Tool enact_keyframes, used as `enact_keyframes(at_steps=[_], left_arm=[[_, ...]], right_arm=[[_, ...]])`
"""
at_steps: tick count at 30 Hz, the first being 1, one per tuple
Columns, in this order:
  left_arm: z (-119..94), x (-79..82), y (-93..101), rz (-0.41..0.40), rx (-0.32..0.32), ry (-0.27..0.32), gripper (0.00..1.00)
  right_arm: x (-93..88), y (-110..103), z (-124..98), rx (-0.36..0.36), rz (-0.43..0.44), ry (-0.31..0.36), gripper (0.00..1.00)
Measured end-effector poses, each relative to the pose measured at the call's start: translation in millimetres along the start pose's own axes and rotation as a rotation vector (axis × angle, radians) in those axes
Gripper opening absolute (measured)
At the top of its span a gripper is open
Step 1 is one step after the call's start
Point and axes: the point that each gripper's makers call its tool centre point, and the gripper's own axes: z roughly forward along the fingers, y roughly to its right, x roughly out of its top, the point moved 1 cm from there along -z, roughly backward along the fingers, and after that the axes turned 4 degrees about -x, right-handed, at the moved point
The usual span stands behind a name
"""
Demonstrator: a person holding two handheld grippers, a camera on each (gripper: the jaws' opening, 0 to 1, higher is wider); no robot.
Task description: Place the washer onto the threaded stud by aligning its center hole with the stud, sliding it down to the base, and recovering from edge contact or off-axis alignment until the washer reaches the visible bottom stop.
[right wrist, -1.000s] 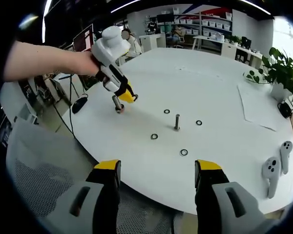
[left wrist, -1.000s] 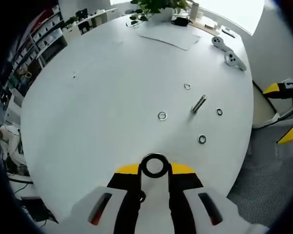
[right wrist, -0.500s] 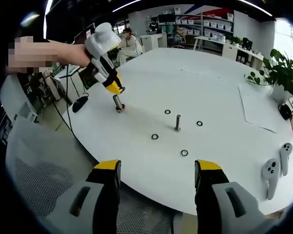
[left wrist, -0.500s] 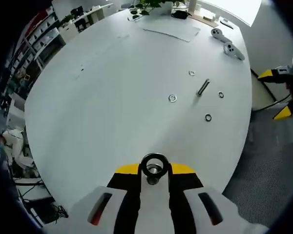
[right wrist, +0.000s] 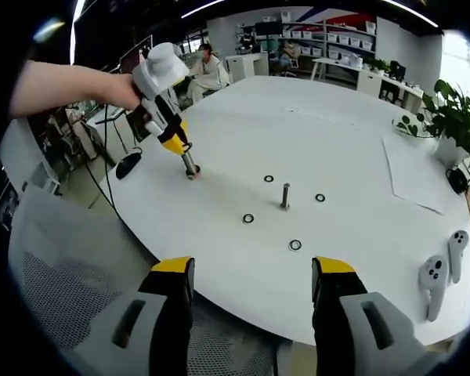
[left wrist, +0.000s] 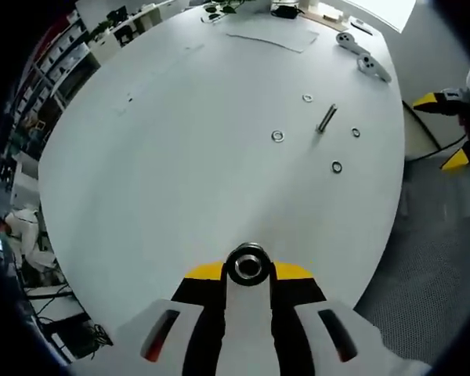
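Metal washer [left wrist: 247, 265] is pinched in the left hand-held gripper [left wrist: 247, 276]; the stud [left wrist: 327, 118] stands far ahead. Right hand-held gripper [right wrist: 252, 274] is spread wide.

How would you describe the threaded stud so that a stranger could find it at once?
Start at the round white table. Near its middle, four small washers lie flat in a loose ring. The threaded stud stands upright among them, the one metal piece rising off the surface.
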Motion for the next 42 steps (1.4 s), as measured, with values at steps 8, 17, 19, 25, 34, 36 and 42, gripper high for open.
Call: enact_keyframes(at_steps=[8, 17, 19, 25, 34, 36, 42], left_arm=[[5.8, -5.7, -0.1, 0.003, -0.003, -0.015, 0.18], [11.6, -4.6, 0.8, 0.012, 0.001, -0.019, 0.18], [15.7, -5.3, -1.0, 0.011, 0.001, -0.026, 0.18], [27.2, -8.3, -1.1, 0.022, 0.006, -0.044, 0.19], [43.1, -10.9, -3.3, 0.014, 0.011, -0.068, 0.19], [45.9, -12.1, -4.0, 0.008, 0.011, -0.070, 0.19], [52.0, -13.2, -3.5, -0.017, 0.010, -0.075, 0.19]], right_arm=[[-0.8, -0.4, 0.1, 0.000, -0.003, -0.004, 0.63], [-2.2, 2.0, 0.8, -0.007, 0.000, -0.011, 0.63], [-2.6, 1.8, 0.6, -0.007, -0.001, -0.012, 0.63], [-3.6, 2.8, 0.6, -0.011, 0.002, -0.016, 0.63], [-4.3, 4.9, 0.0, -0.019, 0.013, -0.018, 0.63], [-4.4, 5.5, 0.0, -0.022, 0.014, -0.018, 0.63], [-5.0, 5.9, 0.1, -0.026, 0.012, -0.021, 0.63]])
